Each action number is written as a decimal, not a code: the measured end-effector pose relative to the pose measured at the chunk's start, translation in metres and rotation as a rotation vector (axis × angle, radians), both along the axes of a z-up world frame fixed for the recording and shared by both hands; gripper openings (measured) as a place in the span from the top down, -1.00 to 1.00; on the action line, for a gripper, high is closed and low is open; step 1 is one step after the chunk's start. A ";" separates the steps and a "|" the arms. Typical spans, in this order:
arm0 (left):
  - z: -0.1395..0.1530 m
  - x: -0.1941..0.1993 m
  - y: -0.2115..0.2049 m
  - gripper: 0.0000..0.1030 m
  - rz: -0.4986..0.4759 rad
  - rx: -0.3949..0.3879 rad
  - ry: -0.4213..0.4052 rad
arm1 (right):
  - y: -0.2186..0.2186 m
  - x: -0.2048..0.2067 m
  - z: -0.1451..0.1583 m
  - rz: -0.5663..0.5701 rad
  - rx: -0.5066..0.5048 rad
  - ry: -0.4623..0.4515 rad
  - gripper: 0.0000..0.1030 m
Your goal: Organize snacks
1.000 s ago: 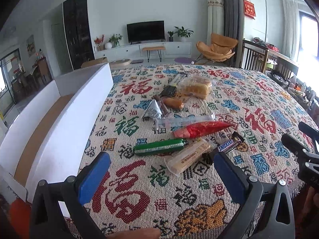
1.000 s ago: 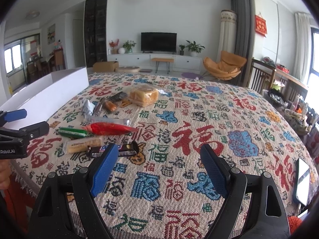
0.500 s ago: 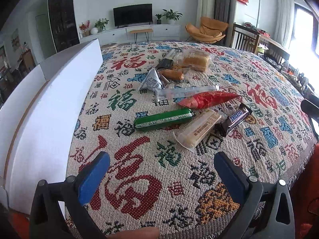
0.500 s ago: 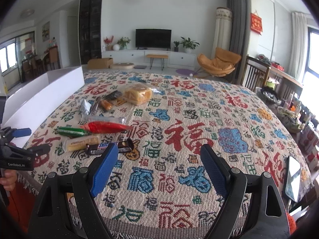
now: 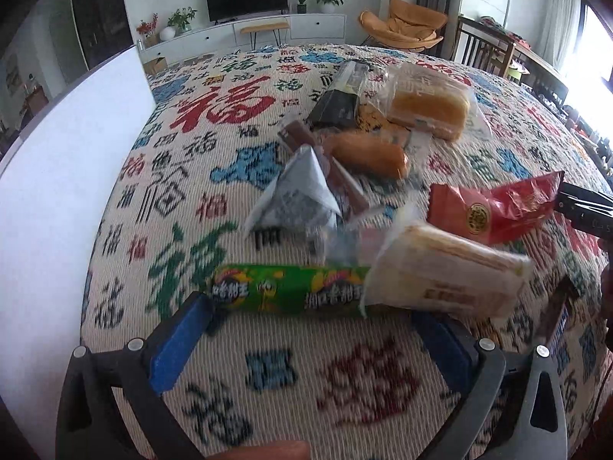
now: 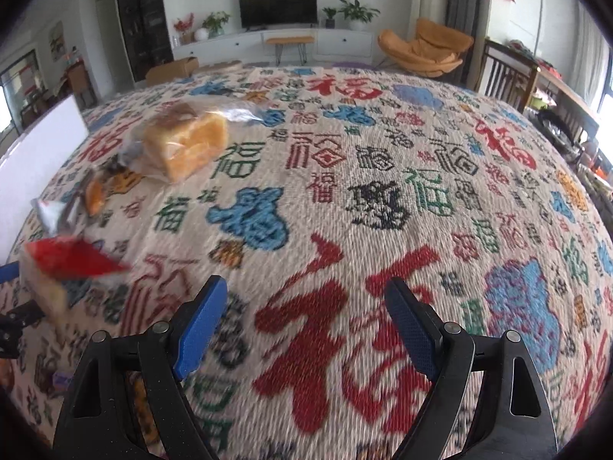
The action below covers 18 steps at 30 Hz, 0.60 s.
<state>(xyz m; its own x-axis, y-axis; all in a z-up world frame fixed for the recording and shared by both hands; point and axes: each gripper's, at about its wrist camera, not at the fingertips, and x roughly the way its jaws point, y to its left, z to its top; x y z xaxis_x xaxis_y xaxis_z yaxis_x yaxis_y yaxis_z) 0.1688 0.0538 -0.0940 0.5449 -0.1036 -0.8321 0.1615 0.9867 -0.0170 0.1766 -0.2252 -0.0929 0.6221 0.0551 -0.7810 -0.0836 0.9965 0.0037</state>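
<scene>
Several snacks lie on the patterned tablecloth (image 5: 237, 103). My left gripper (image 5: 312, 329) is open, low over the cloth, with the green tube pack (image 5: 283, 289) and the pale wafer pack (image 5: 444, 272) just beyond its blue pads. Behind them are a red pack (image 5: 494, 207), a grey triangular pack (image 5: 299, 195), an orange sausage roll (image 5: 369, 149), a black pack (image 5: 339, 101) and bagged bread (image 5: 429, 105). A Snickers bar (image 5: 561, 310) lies at the right. My right gripper (image 6: 304, 314) is open over bare cloth; the bread (image 6: 187, 140) and red pack (image 6: 69, 258) are to its left.
A white box wall (image 5: 69, 176) stands along the left edge of the table and also shows in the right wrist view (image 6: 38, 149). The other gripper's black tip (image 5: 586, 211) reaches in at the right. Chairs and a TV unit stand beyond the table.
Both grippers have moved forward and down toward the table. The left one has closed in on the green tube and wafer pack. The right one now sits past the Snickers bar.
</scene>
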 end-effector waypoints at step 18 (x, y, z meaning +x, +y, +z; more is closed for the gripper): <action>-0.001 0.085 -0.007 -1.00 -0.063 0.000 -0.037 | 0.015 0.081 -0.006 -0.066 -0.020 0.035 -0.88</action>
<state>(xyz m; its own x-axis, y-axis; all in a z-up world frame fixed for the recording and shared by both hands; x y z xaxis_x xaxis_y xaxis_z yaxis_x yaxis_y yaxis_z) 0.2538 0.0466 -0.0949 0.5678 -0.1390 -0.8113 0.2241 0.9745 -0.0101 0.2578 -0.2098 -0.0986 0.5962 -0.0010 -0.8028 -0.0182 0.9997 -0.0147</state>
